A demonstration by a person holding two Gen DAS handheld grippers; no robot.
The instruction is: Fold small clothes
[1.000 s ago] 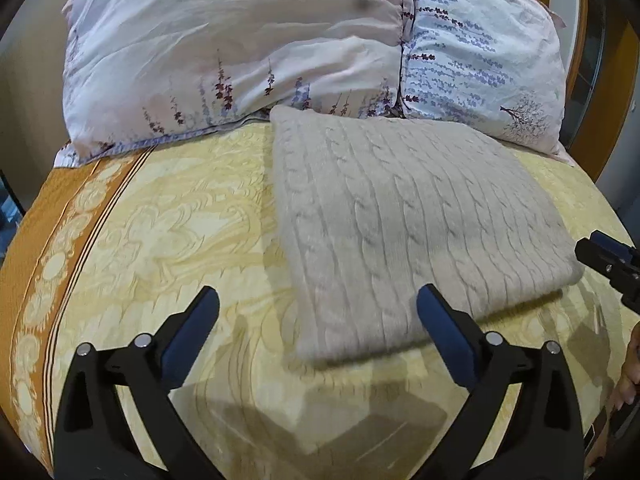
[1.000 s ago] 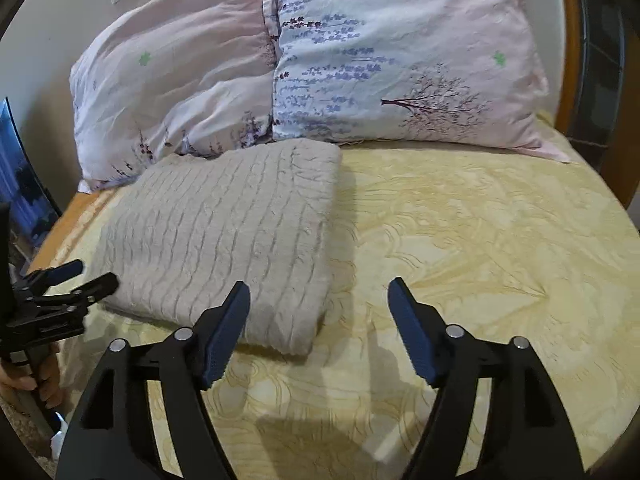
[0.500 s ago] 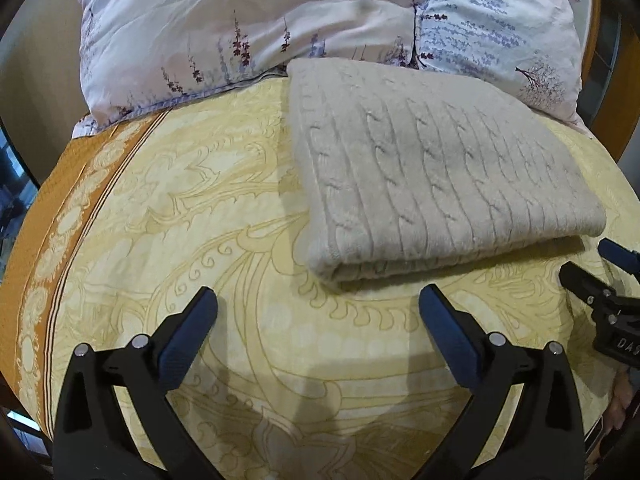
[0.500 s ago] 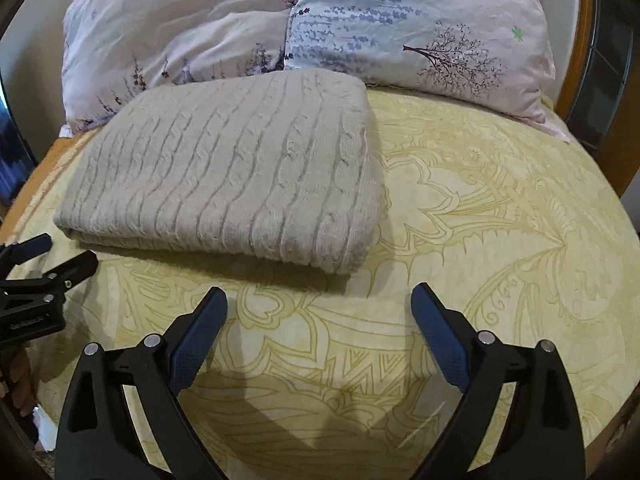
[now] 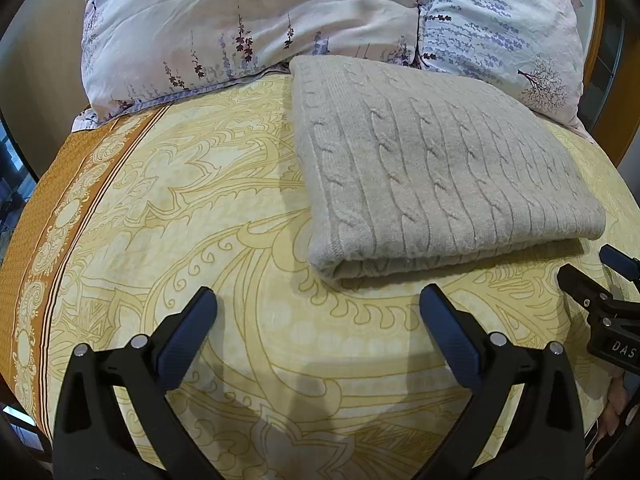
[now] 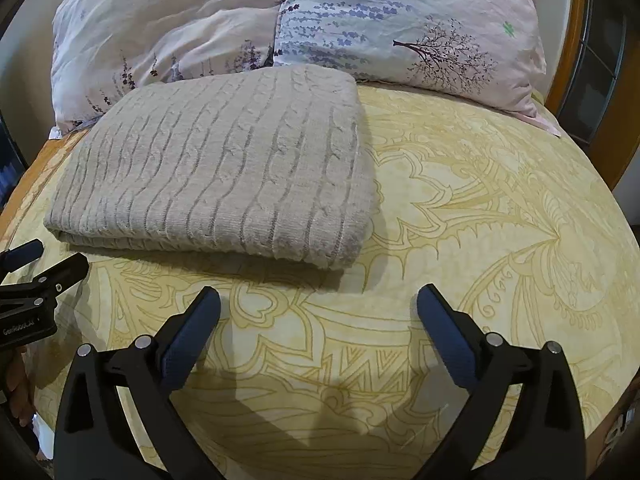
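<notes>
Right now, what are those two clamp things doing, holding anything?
Left gripper: open, holding nothing, short of the folded sweater.
Right gripper: open, holding nothing.

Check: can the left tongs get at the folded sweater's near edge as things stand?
Probably yes. The left tongs are open and empty, the sweater lies just ahead, and only bare bedspread sits between them.

bed: yellow patterned sheet (image 5: 224, 216) — orange border at left
on it: folded grey cable-knit sweater (image 5: 436, 172), two floral pillows (image 6: 404, 20) — far end
</notes>
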